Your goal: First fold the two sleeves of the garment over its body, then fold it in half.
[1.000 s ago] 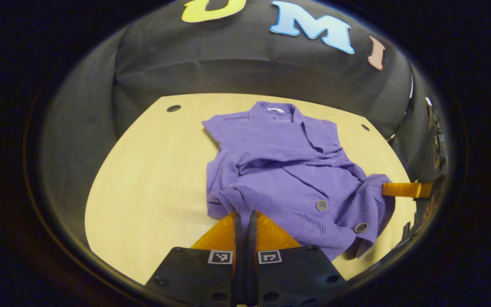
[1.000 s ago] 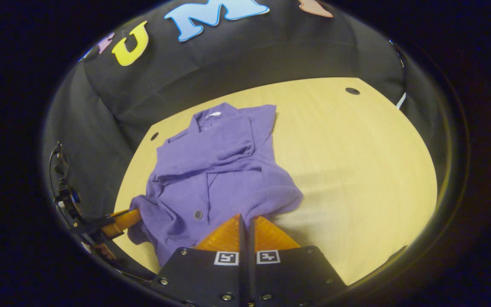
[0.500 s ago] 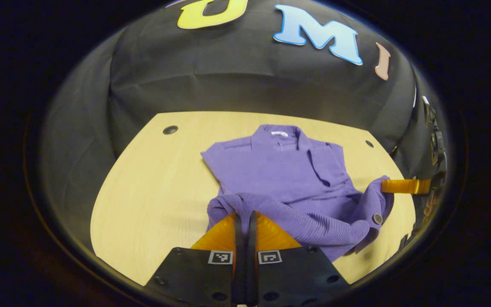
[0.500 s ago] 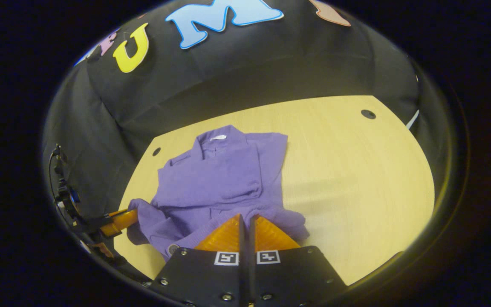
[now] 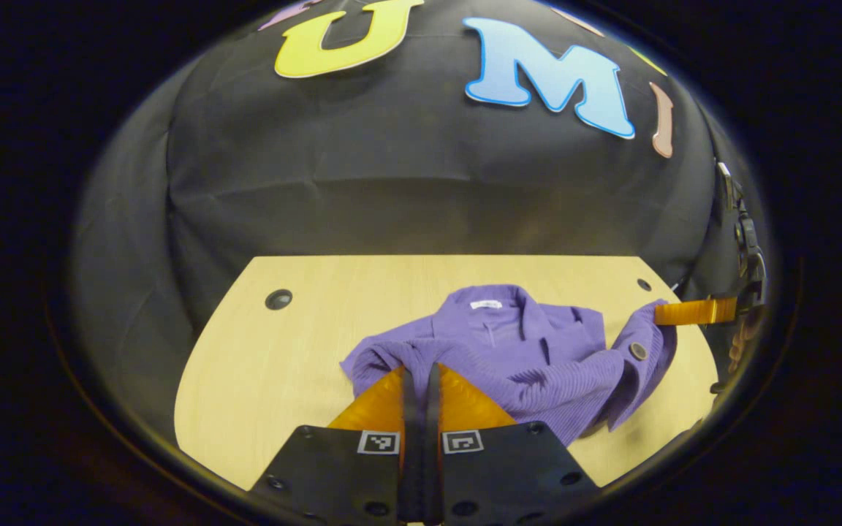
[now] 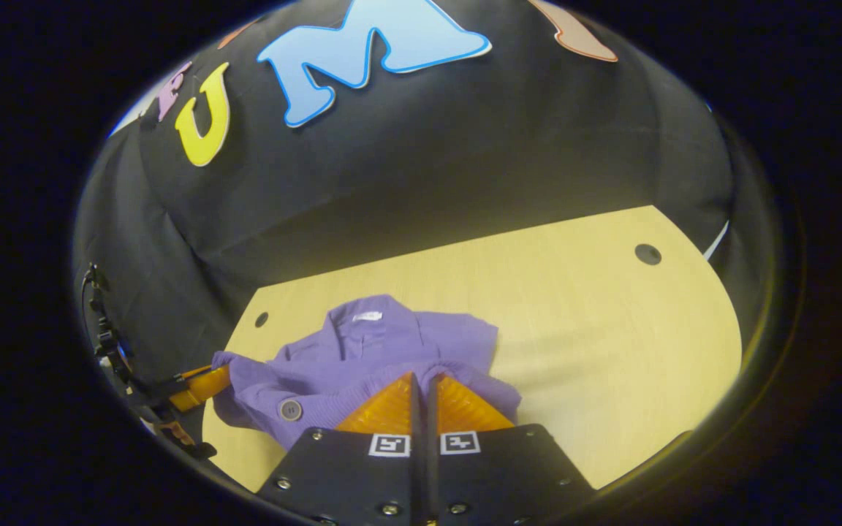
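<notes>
The purple knit garment (image 5: 516, 351), low and centre on the wooden table (image 5: 267, 365), is judged soft, light and droopy, and is pinched at its hem corners by left gripper (image 5: 421, 370) and right gripper (image 6: 425, 378).

Recording booth, staged rather than a lived-in home: black cloth wall (image 5: 406, 190) draped ahead of the hand-held gripper, pale wood table (image 6: 596, 307) with round holes (image 6: 647, 254).
</notes>
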A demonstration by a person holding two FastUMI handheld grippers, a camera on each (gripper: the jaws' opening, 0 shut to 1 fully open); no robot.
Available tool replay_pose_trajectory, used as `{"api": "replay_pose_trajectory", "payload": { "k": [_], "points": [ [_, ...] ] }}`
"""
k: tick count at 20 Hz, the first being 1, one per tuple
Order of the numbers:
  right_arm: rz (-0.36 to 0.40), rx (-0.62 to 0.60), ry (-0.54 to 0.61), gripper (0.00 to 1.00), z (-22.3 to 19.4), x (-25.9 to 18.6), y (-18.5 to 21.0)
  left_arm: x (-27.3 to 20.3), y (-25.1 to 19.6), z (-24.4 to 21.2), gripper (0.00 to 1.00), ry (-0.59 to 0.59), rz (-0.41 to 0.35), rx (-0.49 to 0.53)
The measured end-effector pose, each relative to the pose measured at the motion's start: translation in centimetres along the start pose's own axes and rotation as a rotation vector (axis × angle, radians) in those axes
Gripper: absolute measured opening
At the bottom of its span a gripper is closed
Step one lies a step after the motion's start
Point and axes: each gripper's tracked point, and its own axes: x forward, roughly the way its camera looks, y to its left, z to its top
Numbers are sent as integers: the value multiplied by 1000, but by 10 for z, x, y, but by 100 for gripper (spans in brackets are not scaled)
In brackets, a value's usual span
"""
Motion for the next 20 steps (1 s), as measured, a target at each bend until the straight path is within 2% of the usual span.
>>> {"api": "replay_pose_trajectory", "payload": {
  "k": [5,9,13,20],
  "points": [
    [-6,-23,-29,0,37,44,-2,52,23,31,7,-33,29,-19],
    [-28,-35,-29,0,42,88,-9,97,31,39,6,-51,37,0],
    [-59,-53,13,0,20,125,-26,133,33,23,6,-20,51,8],
    [-68,-58,56,1,-2,153,-34,155,50,-24,7,72,96,-88]
  ]
}}
